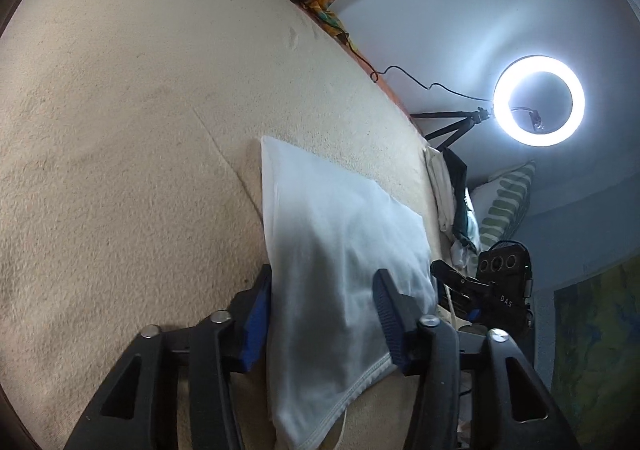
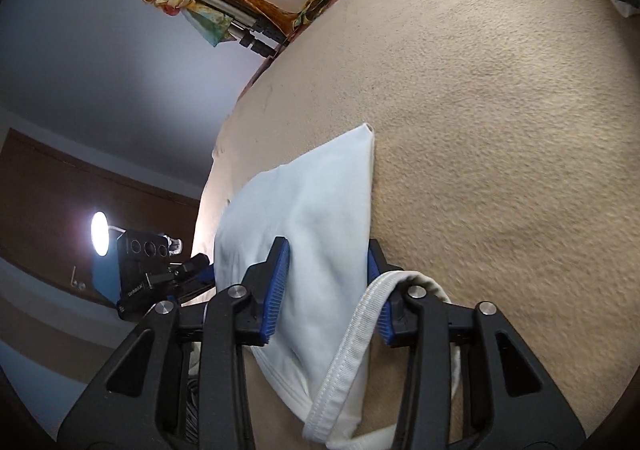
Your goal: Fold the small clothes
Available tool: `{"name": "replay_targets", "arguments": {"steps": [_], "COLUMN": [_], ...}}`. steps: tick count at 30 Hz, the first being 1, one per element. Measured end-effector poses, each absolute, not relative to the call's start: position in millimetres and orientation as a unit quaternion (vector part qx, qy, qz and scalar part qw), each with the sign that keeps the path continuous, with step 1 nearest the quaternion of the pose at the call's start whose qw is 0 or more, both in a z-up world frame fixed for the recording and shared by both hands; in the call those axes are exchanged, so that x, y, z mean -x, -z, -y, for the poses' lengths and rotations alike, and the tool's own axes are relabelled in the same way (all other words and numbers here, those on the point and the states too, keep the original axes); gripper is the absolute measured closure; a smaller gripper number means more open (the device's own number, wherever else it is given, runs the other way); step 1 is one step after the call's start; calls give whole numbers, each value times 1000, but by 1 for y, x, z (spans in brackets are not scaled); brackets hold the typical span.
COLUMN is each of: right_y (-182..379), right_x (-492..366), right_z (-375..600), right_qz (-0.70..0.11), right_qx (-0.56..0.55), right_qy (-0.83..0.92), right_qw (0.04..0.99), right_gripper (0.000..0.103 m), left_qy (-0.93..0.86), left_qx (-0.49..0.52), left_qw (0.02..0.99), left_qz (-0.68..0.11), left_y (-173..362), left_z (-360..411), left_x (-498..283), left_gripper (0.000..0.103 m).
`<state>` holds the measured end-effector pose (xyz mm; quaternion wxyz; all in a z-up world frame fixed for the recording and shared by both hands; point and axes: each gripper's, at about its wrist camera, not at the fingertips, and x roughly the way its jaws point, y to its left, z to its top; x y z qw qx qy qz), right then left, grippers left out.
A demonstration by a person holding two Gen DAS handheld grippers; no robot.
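Left wrist view: left gripper (image 1: 322,316) half open, white garment (image 1: 340,250) between its fingers on the beige cover (image 1: 120,130); pad contact unclear. Right gripper (image 2: 326,290) likewise straddles the cloth, waistband (image 2: 352,346) draped over the right finger. Soft, light, limp fabric; best pinched at hemmed edges.
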<state>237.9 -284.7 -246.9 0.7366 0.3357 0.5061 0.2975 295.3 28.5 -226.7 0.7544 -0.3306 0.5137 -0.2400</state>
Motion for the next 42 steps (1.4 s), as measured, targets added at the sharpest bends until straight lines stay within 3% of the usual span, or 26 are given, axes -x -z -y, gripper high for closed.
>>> {"name": "replay_targets", "arguments": {"steps": [1, 2, 4, 7, 16, 28, 42], "right_y": [246, 243, 235, 220, 159, 103, 78], "right_x": [-239, -241, -237, -233, -204, -185, -215], "right_z": [281, 277, 273, 267, 251, 347, 478], "right_qz": [-509, -510, -510, -500, -449, -394, -378], "right_qx": [-329, -318, -289, -250, -106, -80, -62], "right_qy": [-295, -290, -281, -276, -245, -160, -48], "right_qw": [739, 744, 760, 782, 852, 902, 922], "right_gripper": [74, 78, 88, 91, 92, 92, 92], "left_qy": [230, 219, 212, 203, 212, 278, 345], "left_qx": [320, 308, 294, 240, 121, 82, 47], "left_qw": [760, 768, 778, 806, 868, 877, 869], "left_qz": [-516, -517, -513, -501, -432, -382, -353], "left_y": [227, 226, 225, 211, 154, 113, 91], "left_z": [-27, -25, -22, -11, 34, 138, 299], "left_x": [-297, -296, -293, -286, -256, -275, -329], "left_gripper": [80, 87, 91, 97, 98, 98, 98]}}
